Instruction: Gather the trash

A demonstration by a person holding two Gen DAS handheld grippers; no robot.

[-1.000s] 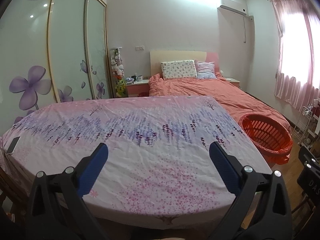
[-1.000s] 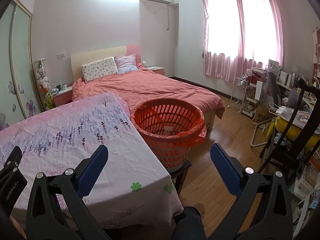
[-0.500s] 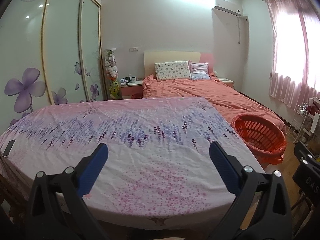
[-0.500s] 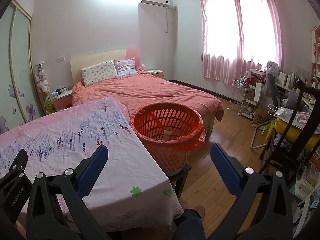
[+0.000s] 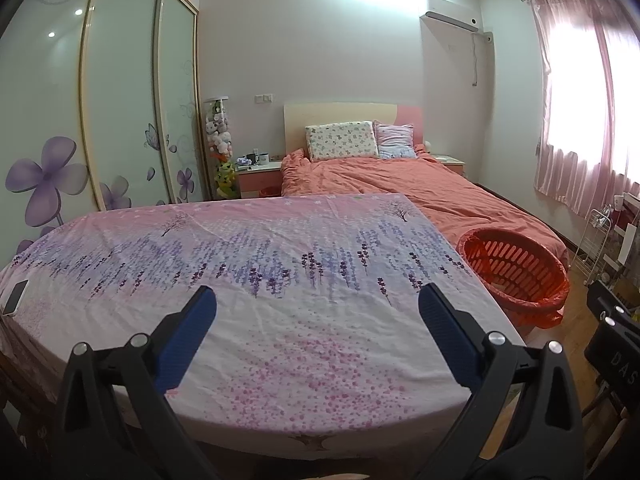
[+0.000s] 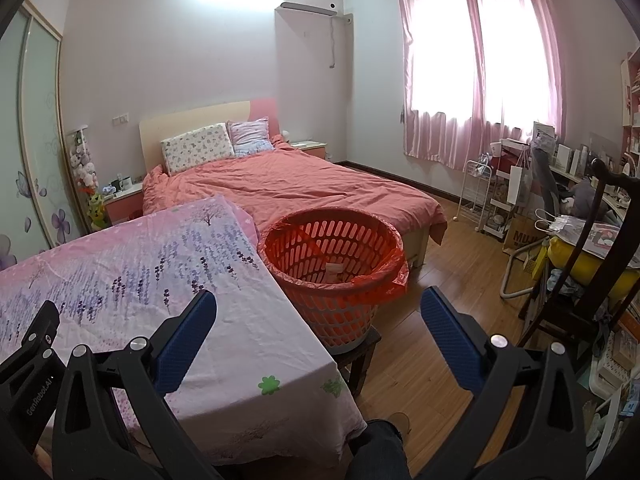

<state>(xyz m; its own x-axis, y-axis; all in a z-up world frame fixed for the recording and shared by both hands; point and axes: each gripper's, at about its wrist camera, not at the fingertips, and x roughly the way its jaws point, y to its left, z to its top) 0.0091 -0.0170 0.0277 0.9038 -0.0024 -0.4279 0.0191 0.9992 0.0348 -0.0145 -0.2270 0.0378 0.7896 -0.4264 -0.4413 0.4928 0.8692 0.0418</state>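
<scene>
An orange slotted basket (image 6: 332, 268) lined with an orange bag stands on a low dark stool at the right end of the table; a piece of paper trash (image 6: 334, 270) lies inside it. The basket also shows in the left wrist view (image 5: 516, 276). My left gripper (image 5: 318, 300) is open and empty above the table's pink floral cloth (image 5: 260, 272). My right gripper (image 6: 318, 304) is open and empty, held in front of the basket over the table's right corner. I see no loose trash on the cloth.
A phone (image 5: 15, 297) lies at the table's left edge. A bed with an orange quilt (image 6: 300, 188) stands behind the table. A dark chair (image 6: 580, 280), a cluttered desk and a wire rack (image 6: 480, 196) stand at the right. Wood floor (image 6: 440, 280) lies between.
Both grippers have pulled back and risen a little, so the table and basket sit lower and farther in view. Both grippers stay open and empty.
</scene>
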